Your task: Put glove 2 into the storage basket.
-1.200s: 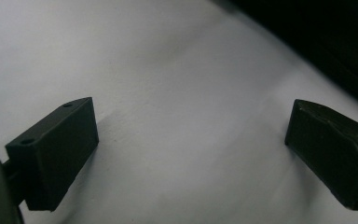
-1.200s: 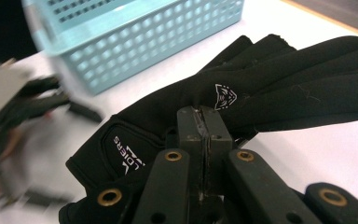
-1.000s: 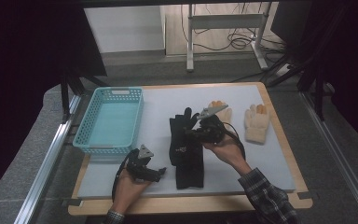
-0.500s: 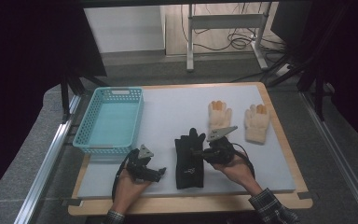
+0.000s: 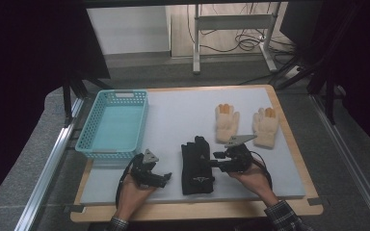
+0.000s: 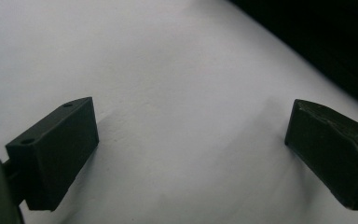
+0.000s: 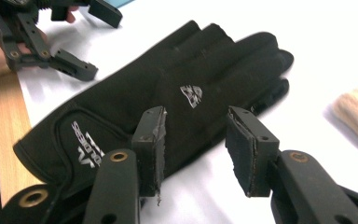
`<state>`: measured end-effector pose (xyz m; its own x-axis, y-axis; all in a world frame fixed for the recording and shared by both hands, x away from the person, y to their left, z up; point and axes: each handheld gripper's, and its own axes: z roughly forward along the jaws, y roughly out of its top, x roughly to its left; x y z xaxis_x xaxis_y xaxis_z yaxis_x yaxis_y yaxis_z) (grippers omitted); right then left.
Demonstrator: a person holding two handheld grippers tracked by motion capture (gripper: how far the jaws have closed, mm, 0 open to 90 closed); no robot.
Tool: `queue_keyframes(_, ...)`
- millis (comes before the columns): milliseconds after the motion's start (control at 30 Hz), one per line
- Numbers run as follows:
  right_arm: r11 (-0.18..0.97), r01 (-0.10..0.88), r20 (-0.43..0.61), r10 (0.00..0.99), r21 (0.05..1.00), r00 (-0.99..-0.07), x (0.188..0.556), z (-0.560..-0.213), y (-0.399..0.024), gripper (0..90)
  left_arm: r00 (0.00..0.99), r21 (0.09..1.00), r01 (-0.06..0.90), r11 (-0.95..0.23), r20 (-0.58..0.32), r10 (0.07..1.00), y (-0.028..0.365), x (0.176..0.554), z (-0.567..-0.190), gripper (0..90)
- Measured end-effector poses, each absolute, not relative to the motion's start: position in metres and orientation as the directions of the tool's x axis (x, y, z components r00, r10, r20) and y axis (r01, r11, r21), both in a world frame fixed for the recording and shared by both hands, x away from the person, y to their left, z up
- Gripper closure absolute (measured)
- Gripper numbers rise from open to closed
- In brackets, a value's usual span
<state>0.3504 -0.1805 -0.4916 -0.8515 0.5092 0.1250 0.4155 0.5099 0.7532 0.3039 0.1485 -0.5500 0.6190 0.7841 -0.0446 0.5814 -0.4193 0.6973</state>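
A black glove (image 5: 197, 163) lies flat on the white mat, fingers pointing away from me; in the right gripper view the black glove (image 7: 168, 93) shows a white logo. My right gripper (image 5: 213, 163) hovers at its right edge. Its jaws (image 7: 196, 140) have just been opening and stand apart, with the glove's edge beneath the gap and no pad pressing on it. My left gripper (image 5: 166, 177) rests low over the mat left of the glove, its jaws (image 6: 191, 154) wide apart around bare mat. The right gripper view has the left gripper (image 7: 95, 42) at top left.
Two cream knitted gloves (image 5: 227, 122) (image 5: 265, 126) lie side by side beyond the right gripper. A teal plastic basket (image 5: 96, 150) stands at the left of the mat. The wooden table edge (image 5: 197, 211) runs along the near side.
My right gripper carried the black glove down and toward me, laid it flat on the mat, and its jaws parted off it. The left gripper stayed put.
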Motion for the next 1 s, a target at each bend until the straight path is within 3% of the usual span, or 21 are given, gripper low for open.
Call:
queue_keyframes(67,0.522,0.42,0.119,0.515,0.742,-0.849,0.346,-0.496,-0.186,70.8,0.619,0.692,0.583,-0.426,-0.04,0.784,0.15,0.303,-0.549,3.5)
queue_keyframes(100,0.522,0.42,0.119,0.515,0.742,-0.849,0.346,-0.496,-0.186,70.8,0.619,0.692,0.583,-0.426,-0.04,0.784,0.15,0.303,-0.549,3.6)
queue_keyframes(233,0.547,0.422,0.108,0.513,0.723,-0.851,0.336,-0.508,-0.193,85.8,0.607,0.681,0.59,-0.435,-0.019,0.794,0.158,0.299,-0.547,3.6)
queue_keyframes(600,0.607,0.376,0.048,0.486,0.7,-0.873,0.324,-0.527,-0.176,86.4,0.571,0.689,0.61,-0.391,-0.04,0.82,0.18,0.297,-0.551,1.0)
queue_keyframes(1000,0.61,0.359,0.073,0.442,0.707,-0.894,0.322,-0.531,-0.144,85.4,0.596,0.695,0.591,-0.408,-0.036,0.802,0.194,0.298,-0.552,4.0)
